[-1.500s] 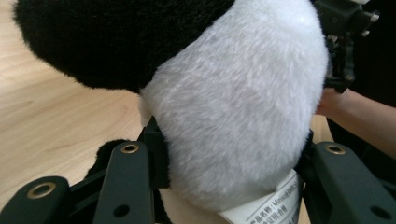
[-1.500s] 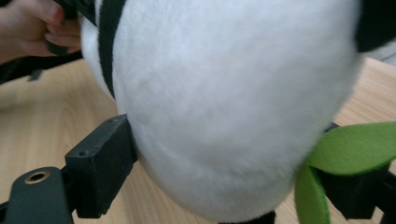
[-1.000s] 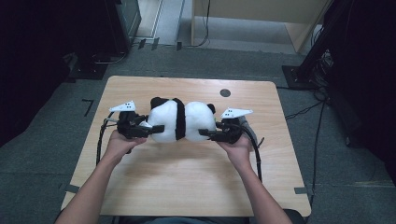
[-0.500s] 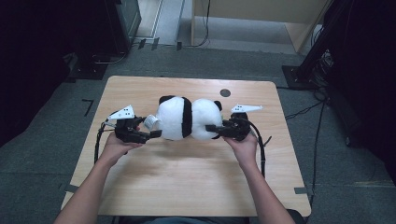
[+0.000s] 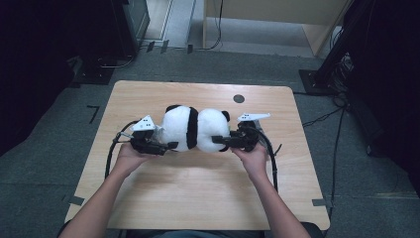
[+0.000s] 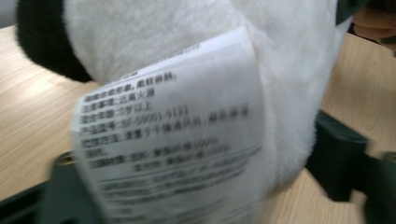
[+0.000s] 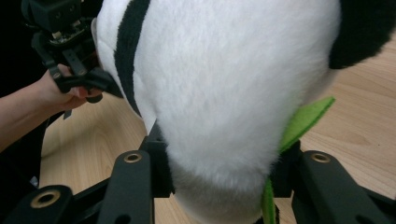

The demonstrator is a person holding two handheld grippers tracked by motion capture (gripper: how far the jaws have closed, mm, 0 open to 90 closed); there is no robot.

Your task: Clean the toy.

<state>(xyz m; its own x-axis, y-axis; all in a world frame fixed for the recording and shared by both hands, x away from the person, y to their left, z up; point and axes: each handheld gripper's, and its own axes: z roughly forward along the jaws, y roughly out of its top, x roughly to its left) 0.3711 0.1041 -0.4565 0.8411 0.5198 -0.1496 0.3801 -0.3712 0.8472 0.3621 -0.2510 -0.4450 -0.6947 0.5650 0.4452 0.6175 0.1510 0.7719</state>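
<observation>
Your toy panda [image 5: 194, 128] lies lengthwise across the middle of the wooden table [image 5: 148, 198], head toward your right gripper [image 5: 229, 142]. That gripper's jaws clamp the white plush partway open. Your left gripper [image 5: 168, 147], at the rump end, has just been closing, plush between its jaws; whether they pinch is unclear. The left gripper view shows a printed label [image 6: 173, 140]; the right gripper view, a green leaf [image 7: 303, 122].

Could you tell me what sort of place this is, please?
Probably a lab or recording workspace: a bare light wooden table on grey carpet tiles, black equipment stands, and loose black floor cables.
</observation>
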